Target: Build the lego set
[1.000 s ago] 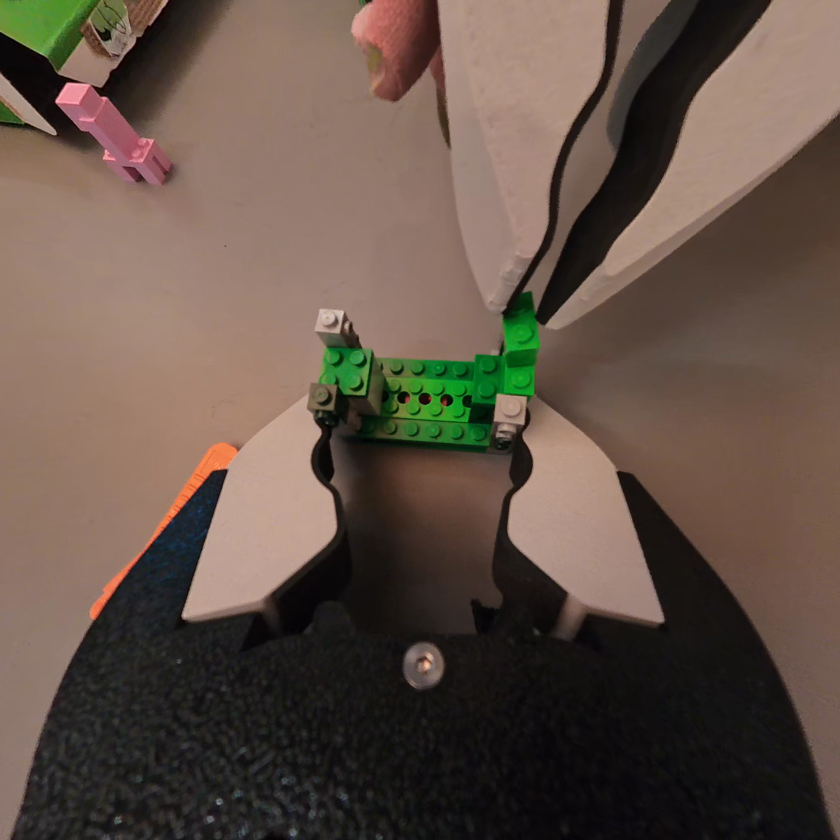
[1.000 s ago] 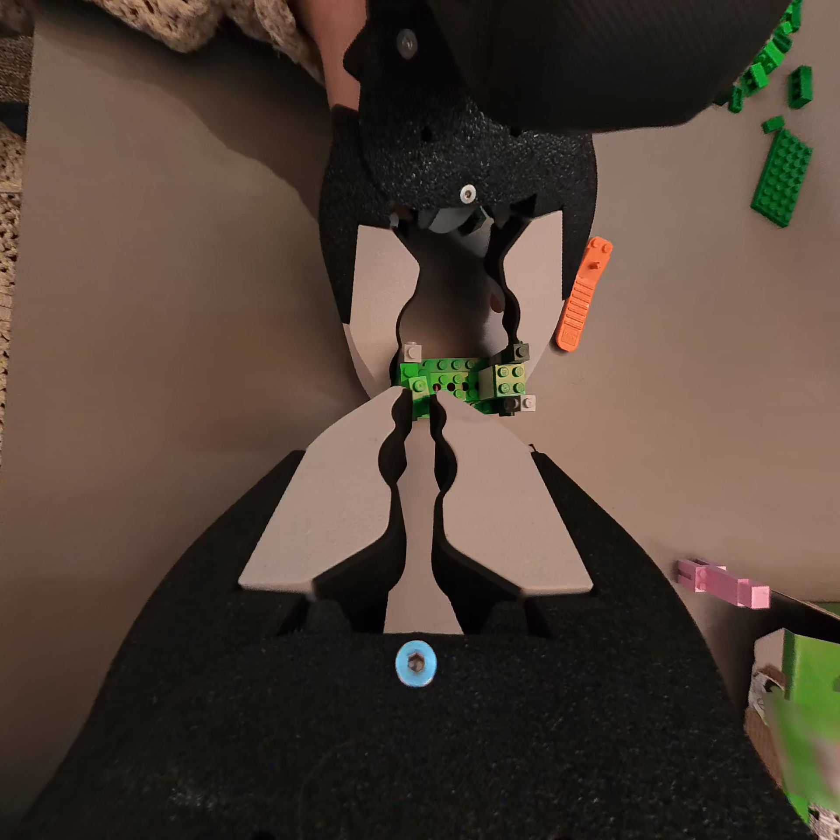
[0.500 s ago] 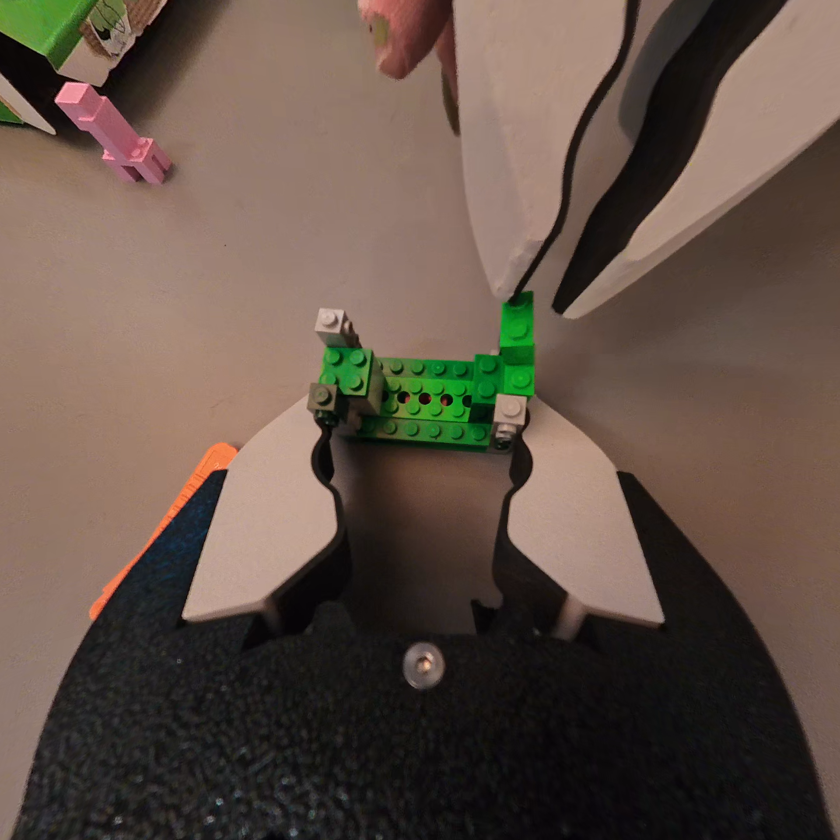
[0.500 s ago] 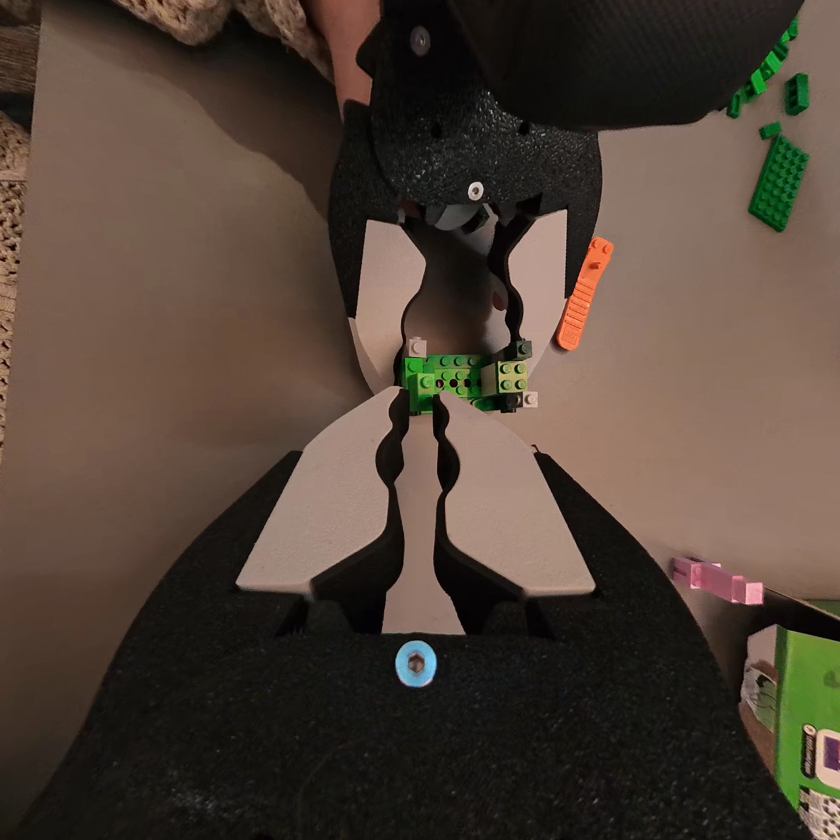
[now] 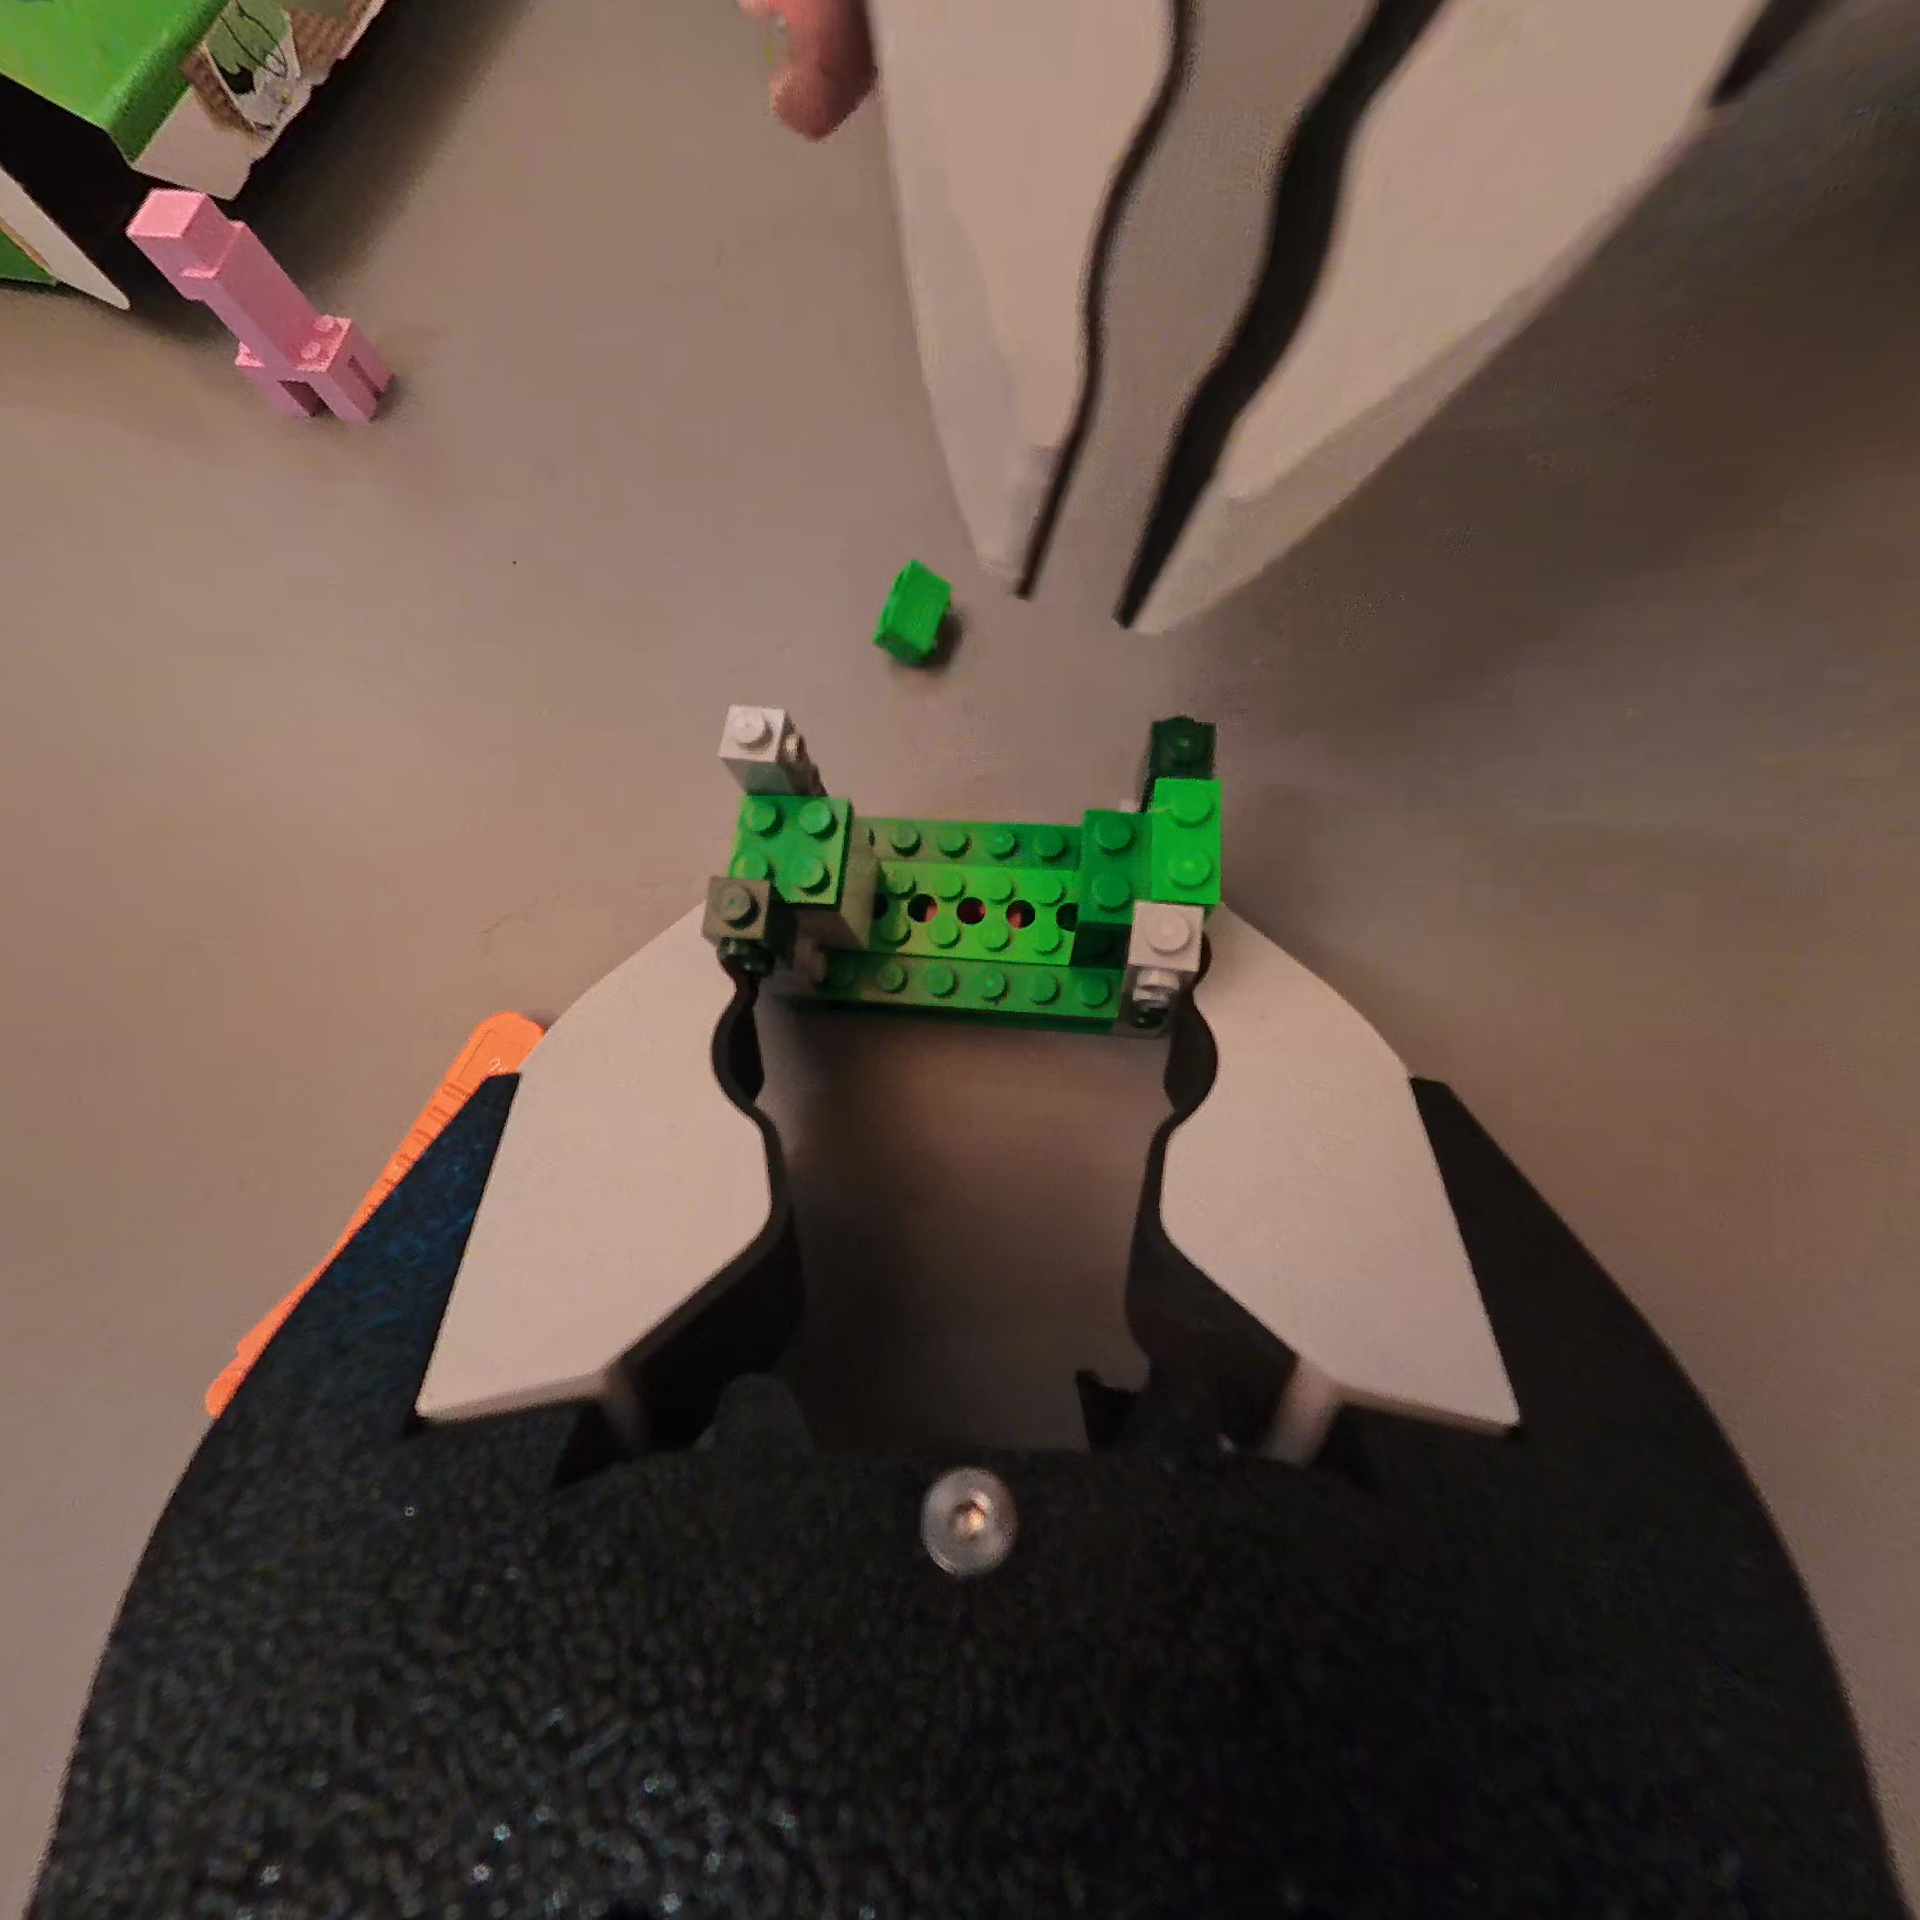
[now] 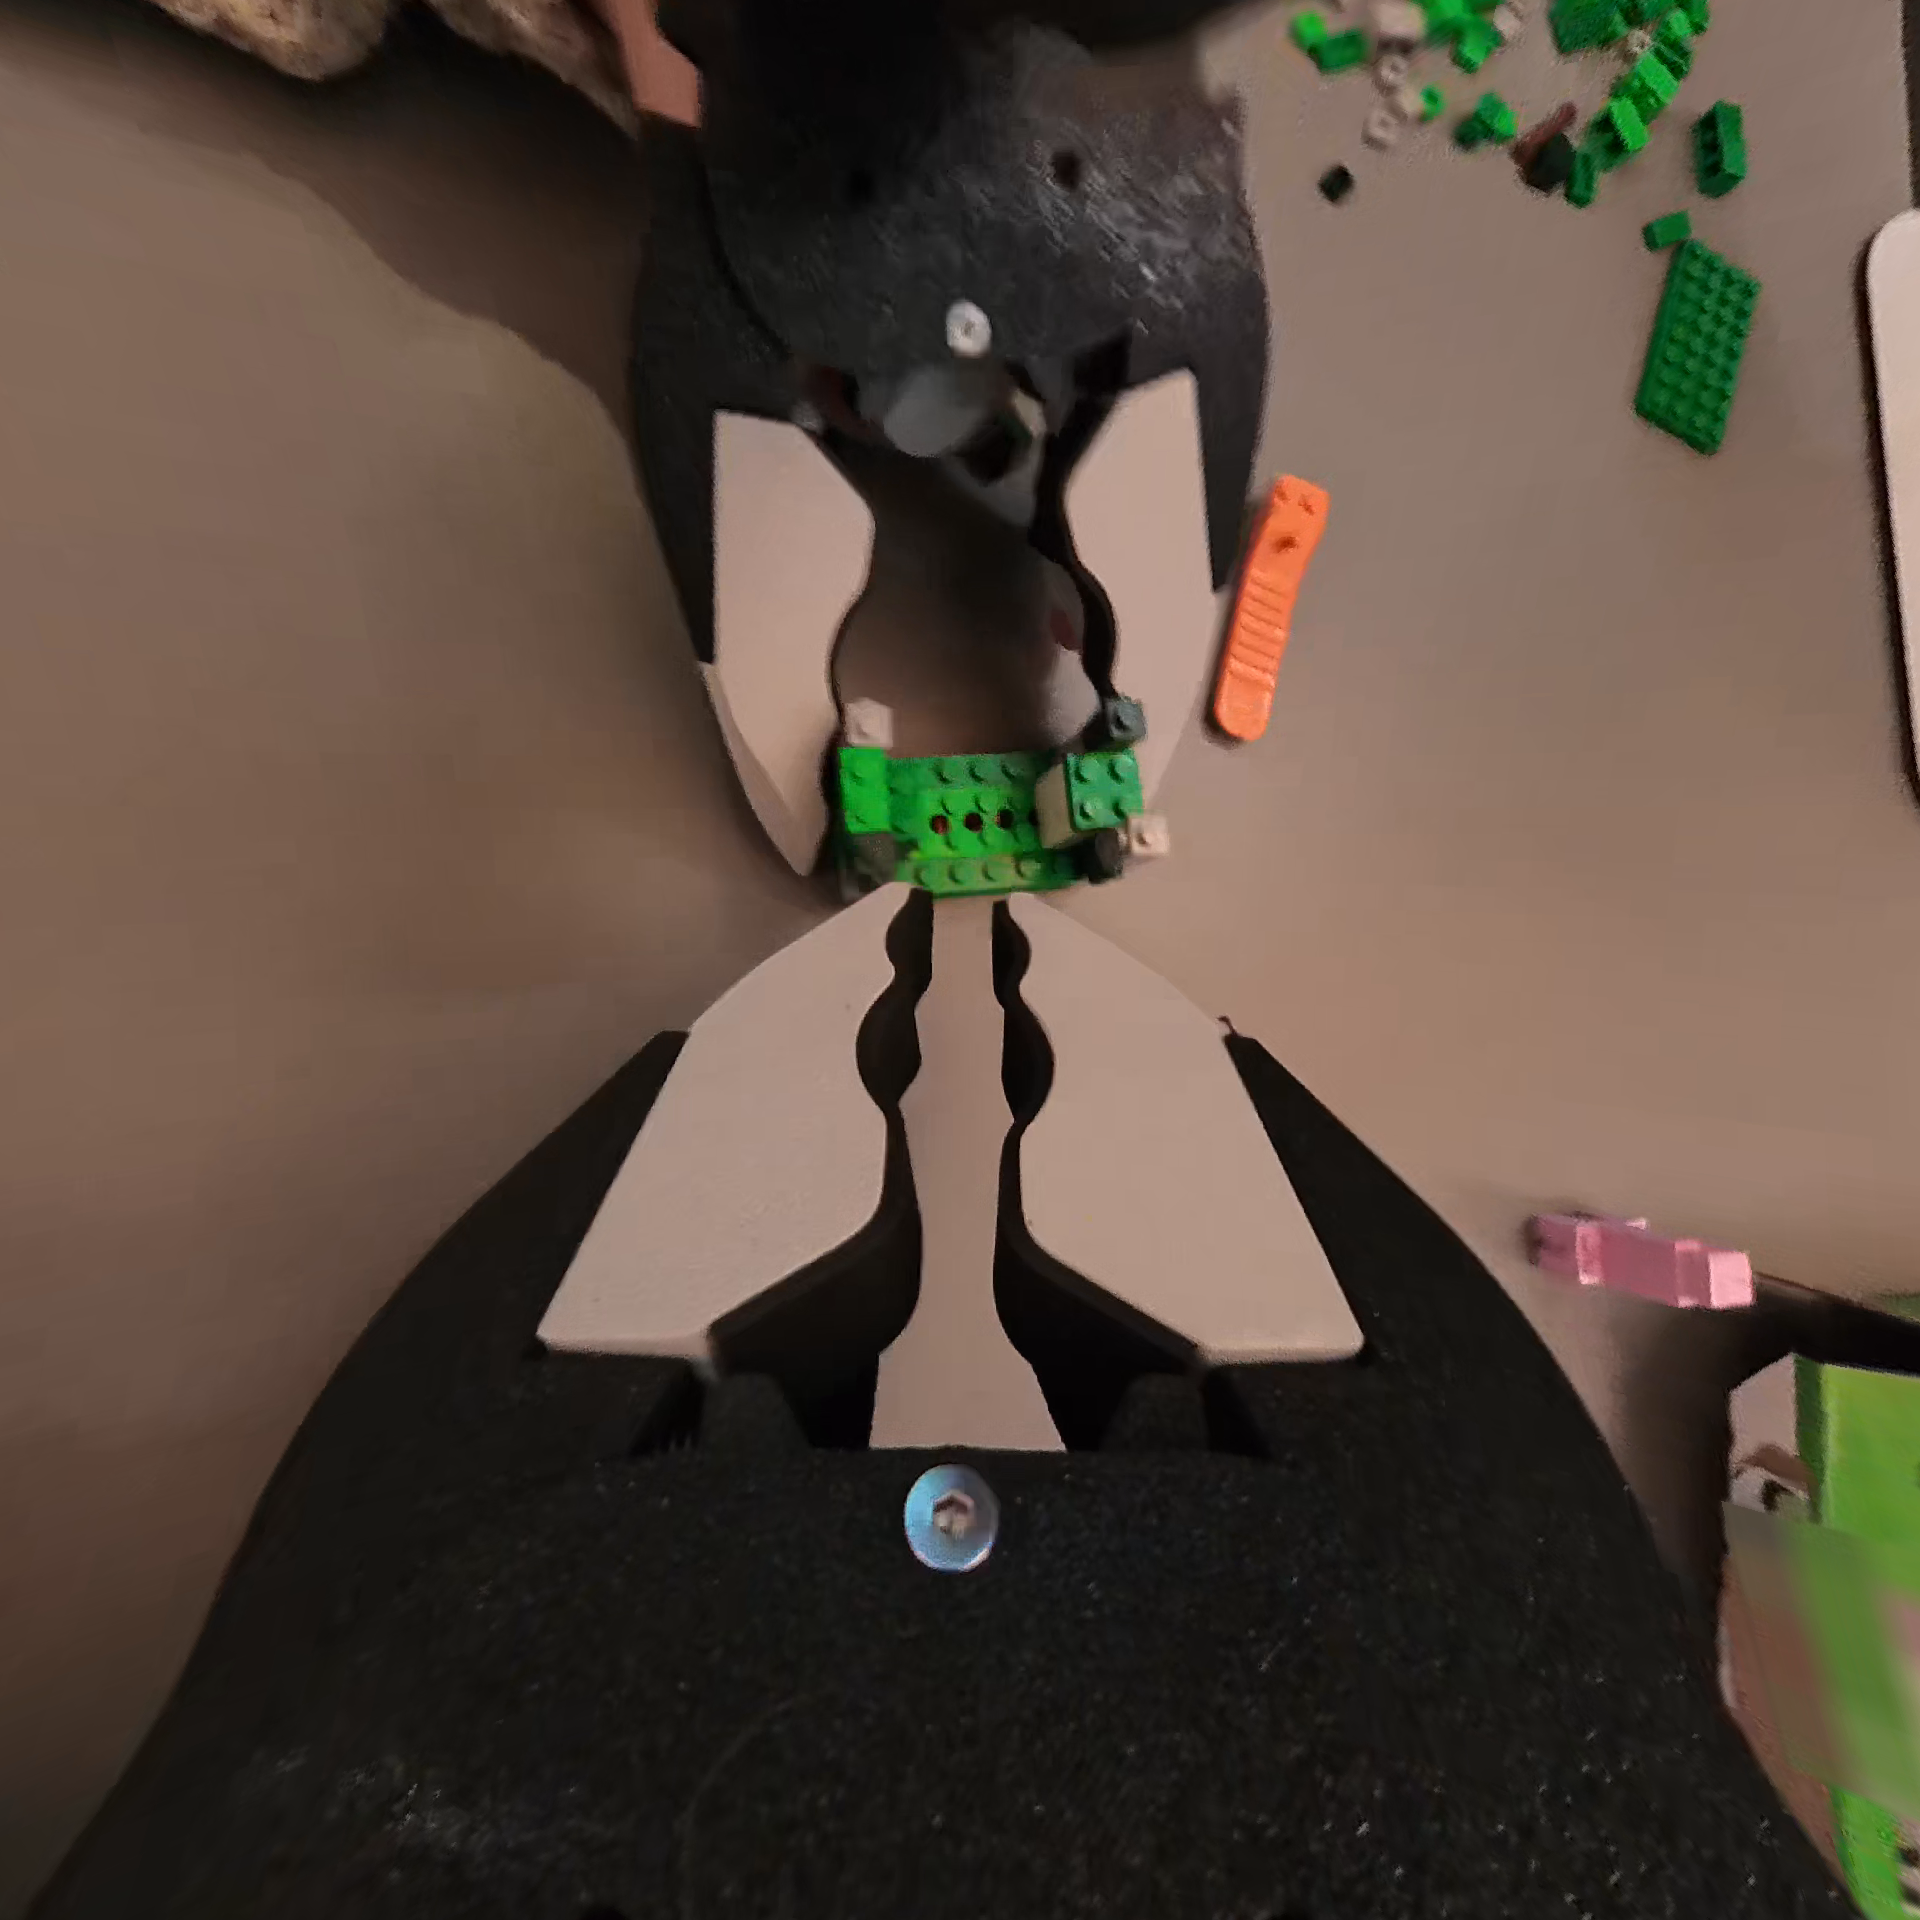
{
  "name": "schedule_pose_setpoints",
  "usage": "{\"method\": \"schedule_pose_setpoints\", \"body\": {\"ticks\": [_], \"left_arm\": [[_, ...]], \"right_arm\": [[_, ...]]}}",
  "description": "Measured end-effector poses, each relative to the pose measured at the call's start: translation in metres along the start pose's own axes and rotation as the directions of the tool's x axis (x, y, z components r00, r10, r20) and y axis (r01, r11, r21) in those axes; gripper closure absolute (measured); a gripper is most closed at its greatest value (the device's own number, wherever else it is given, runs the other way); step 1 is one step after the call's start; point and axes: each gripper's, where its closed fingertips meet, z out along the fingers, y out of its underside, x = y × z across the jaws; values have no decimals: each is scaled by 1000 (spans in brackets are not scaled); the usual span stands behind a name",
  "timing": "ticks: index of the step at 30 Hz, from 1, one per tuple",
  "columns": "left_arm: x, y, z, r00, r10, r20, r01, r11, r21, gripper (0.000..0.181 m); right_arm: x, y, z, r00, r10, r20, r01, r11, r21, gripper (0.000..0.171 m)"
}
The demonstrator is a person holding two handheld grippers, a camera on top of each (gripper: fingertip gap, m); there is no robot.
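Note:
My left gripper (image 5: 956, 977) is shut on the green lego build (image 5: 966, 914), holding it by its two ends just above the table. The build has grey and dark studs at its corners and also shows in the right wrist view (image 6: 977, 821). My right gripper (image 6: 956, 904) is slightly open and empty, with its tips just short of the build's near edge. In the left wrist view the right gripper (image 5: 1075, 597) hangs beyond the build. A small loose green brick (image 5: 912, 623) lies on the table between the right gripper and the build.
An orange brick separator (image 6: 1268, 613) lies beside the left gripper. A pink lego figure (image 5: 260, 301) lies next to a green box (image 5: 94, 62). A green plate (image 6: 1699, 343) and a pile of loose green bricks (image 6: 1558, 94) lie at the far right. Across from one pair of fingers to the other is roughly 6 cm. My right tips are about 15 cm from the orange brick separator (image 6: 1268, 613), my left tips only 7 cm.
My right gripper has let go and pulled back from the build's corner. The small green brick it held there now lies loose on the table. The left gripper and the build have not moved.

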Motion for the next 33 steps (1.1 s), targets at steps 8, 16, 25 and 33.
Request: {"method": "schedule_pose_setpoints", "body": {"ticks": [8,16,25,33], "left_arm": [[0,0,0,1000,-1,2,1,1000,0,104],[1,1,-3,999,35,34,-35,999,12,86],[20,-58,-69,716,501,485,-649,734,200,122],[54,-69,-59,447,672,590,-855,514,62,157]], "right_arm": [[28,66,10,971,234,-53,-234,972,7,148],[31,75,20,960,264,-90,-265,964,10,159],[-2,-2,-21,903,308,300,-410,825,388,160],[-42,-25,-18,857,218,466,-406,843,354,160]]}}
